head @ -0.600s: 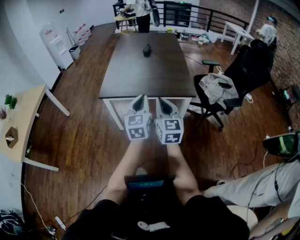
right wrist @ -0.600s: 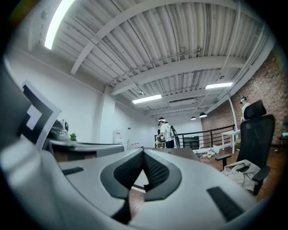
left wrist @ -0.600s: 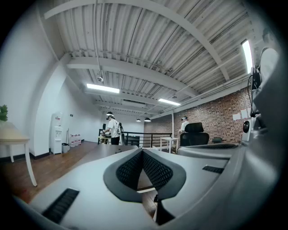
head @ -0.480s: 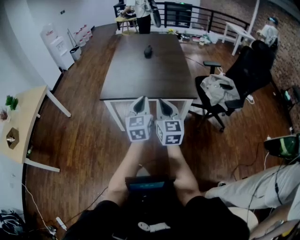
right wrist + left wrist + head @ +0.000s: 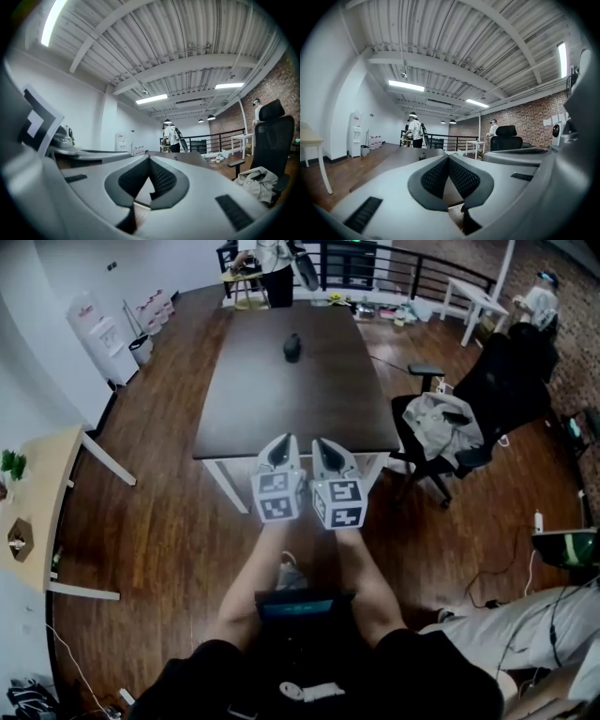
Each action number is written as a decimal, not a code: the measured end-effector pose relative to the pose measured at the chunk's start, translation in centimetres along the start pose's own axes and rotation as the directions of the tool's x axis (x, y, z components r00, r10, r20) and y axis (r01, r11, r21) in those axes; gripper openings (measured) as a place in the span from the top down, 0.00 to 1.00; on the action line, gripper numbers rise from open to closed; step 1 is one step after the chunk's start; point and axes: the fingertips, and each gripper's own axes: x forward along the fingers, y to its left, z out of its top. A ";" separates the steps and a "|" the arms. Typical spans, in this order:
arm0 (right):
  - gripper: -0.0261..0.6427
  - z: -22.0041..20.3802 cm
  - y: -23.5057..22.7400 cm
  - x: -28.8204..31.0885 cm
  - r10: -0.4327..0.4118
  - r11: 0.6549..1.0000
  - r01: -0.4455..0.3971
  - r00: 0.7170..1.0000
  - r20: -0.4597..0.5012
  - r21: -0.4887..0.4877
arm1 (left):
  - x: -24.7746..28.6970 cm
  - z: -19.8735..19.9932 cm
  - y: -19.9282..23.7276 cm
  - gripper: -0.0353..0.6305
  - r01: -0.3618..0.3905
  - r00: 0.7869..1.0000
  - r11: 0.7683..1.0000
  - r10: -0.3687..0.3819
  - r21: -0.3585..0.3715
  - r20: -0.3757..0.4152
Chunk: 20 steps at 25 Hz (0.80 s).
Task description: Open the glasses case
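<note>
A small dark glasses case (image 5: 292, 346) lies shut on the far half of a long dark table (image 5: 300, 399). In the left gripper view the glasses case (image 5: 422, 156) is a tiny dark lump far down the tabletop. My left gripper (image 5: 279, 450) and right gripper (image 5: 327, 450) are held side by side at the table's near end, well short of the case. In the left gripper view the left gripper (image 5: 448, 158) has its jaws closed together with nothing between them. The right gripper (image 5: 150, 158) looks the same in its own view.
A black office chair (image 5: 441, 427) draped with clothes stands at the table's right. A light wooden side table (image 5: 37, 493) is at the left, a water dispenser (image 5: 94, 320) by the wall. A person (image 5: 272, 268) stands beyond the table's far end, near a black railing (image 5: 403, 268).
The view has advanced toward the table, whose near edge now sits lower in the picture, under the gripper tips. Both grippers stay together and shut.
</note>
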 end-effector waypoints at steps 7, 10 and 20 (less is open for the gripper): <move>0.94 1.1 -1.6 6.5 -0.015 1.000 0.015 1.000 -0.013 -0.008 | 5.9 1.4 3.1 0.95 0.016 1.000 1.000 -0.016 -0.016 -0.004; 0.94 1.8 -1.8 8.5 -0.014 1.000 0.013 1.000 -0.021 -0.024 | 7.5 2.2 4.3 0.95 0.015 1.000 1.000 -0.015 -0.024 0.001; 0.94 1.8 0.5 16.2 -0.007 0.996 0.000 0.997 -0.078 -0.094 | 11.2 3.3 11.0 0.95 -0.001 1.000 0.999 0.001 -0.052 0.001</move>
